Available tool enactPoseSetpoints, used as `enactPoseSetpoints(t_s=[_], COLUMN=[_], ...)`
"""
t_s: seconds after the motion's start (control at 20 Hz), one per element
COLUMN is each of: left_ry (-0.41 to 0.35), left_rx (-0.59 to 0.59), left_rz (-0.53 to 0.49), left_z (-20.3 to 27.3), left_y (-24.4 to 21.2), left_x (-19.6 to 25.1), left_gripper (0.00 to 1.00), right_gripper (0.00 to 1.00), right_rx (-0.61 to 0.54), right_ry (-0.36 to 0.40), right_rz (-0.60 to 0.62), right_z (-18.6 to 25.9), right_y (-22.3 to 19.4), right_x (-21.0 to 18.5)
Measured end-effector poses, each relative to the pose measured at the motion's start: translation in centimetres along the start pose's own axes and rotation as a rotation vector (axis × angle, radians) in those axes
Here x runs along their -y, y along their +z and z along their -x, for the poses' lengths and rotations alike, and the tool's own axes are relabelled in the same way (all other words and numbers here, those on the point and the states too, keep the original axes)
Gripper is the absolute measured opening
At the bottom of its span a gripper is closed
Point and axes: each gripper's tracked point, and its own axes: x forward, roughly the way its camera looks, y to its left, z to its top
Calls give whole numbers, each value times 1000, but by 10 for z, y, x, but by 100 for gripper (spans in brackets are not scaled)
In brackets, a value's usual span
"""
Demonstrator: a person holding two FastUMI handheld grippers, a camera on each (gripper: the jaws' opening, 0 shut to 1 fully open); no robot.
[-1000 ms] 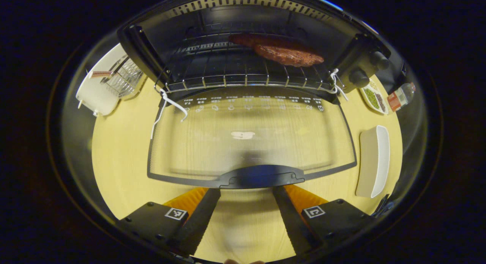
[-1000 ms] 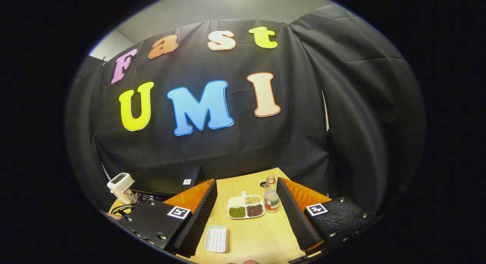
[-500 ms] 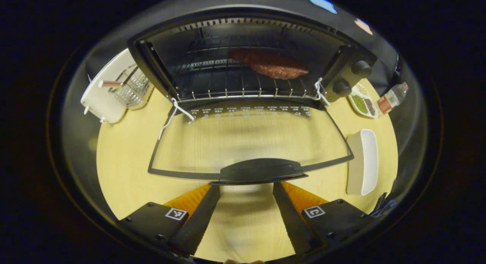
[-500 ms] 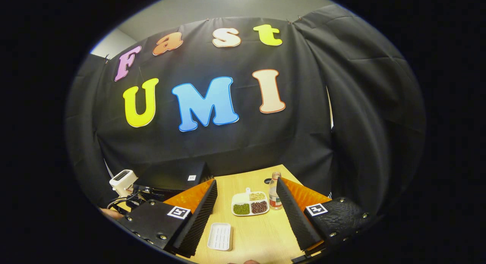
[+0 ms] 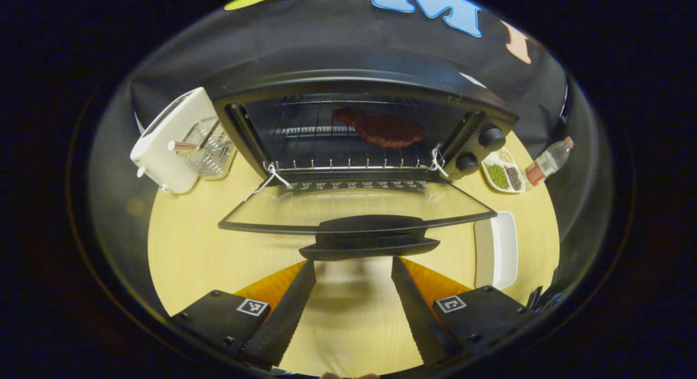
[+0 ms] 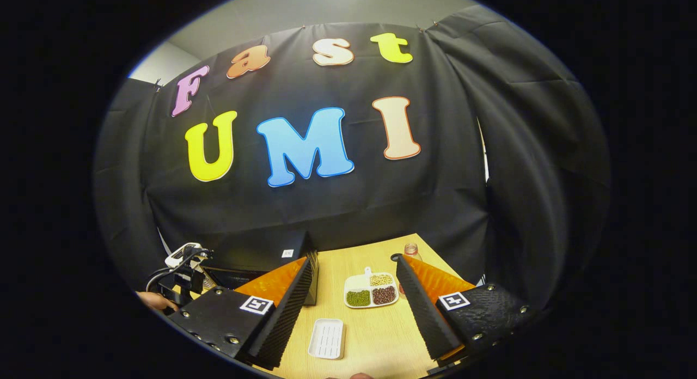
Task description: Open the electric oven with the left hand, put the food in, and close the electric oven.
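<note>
- My left tongs [image 5: 353,270] stand wide apart with nothing between them, just short of the oven door's handle [image 5: 370,243] and below it in the left gripper view; I cannot tell whether a fingertip touches it.
- The oven [image 5: 359,123] sits on the counter [image 5: 185,248], its glass door [image 5: 354,207] hanging partly open, tilted out toward me.
- Food: a dark red slab of meat [image 5: 381,129] lies on the wire rack [image 5: 326,150] inside the oven, toward its right side.
- Two black knobs [image 5: 479,147] sit on the oven's right front.
- Left of the oven: a white appliance [image 5: 166,145] with a wire basket [image 5: 209,150] against it.
- Right of the oven: a divided dish of beans [image 5: 503,172], a bottle [image 5: 547,162] beyond that, and an empty white tray [image 5: 498,248] nearer me.
- My right tongs [image 6: 354,308] also stand wide and hold nothing, raised over the counter well right of the oven; the white tray [image 6: 326,338] and bean dish [image 6: 371,289] lie between the fingers in the right gripper view.
</note>
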Motion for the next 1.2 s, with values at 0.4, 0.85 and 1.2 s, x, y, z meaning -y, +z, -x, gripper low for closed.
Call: enactPoseSetpoints(t_s=[0.4,0.85,1.2], left_ry=[-34,-123,-134], left_rx=[67,283,727], left_rz=[20,7,-37], left_z=[11,70,229], left_y=[28,71,120], left_x=[9,54,85], left_gripper=[92,96,97], right_gripper=[95,95,95], right_rx=[4,11,104], right_ry=[-13,5,83], right_rz=[16,70,72], right_z=[8,10,22], right_y=[-1,1,59], right_x=[3,-6,-41])
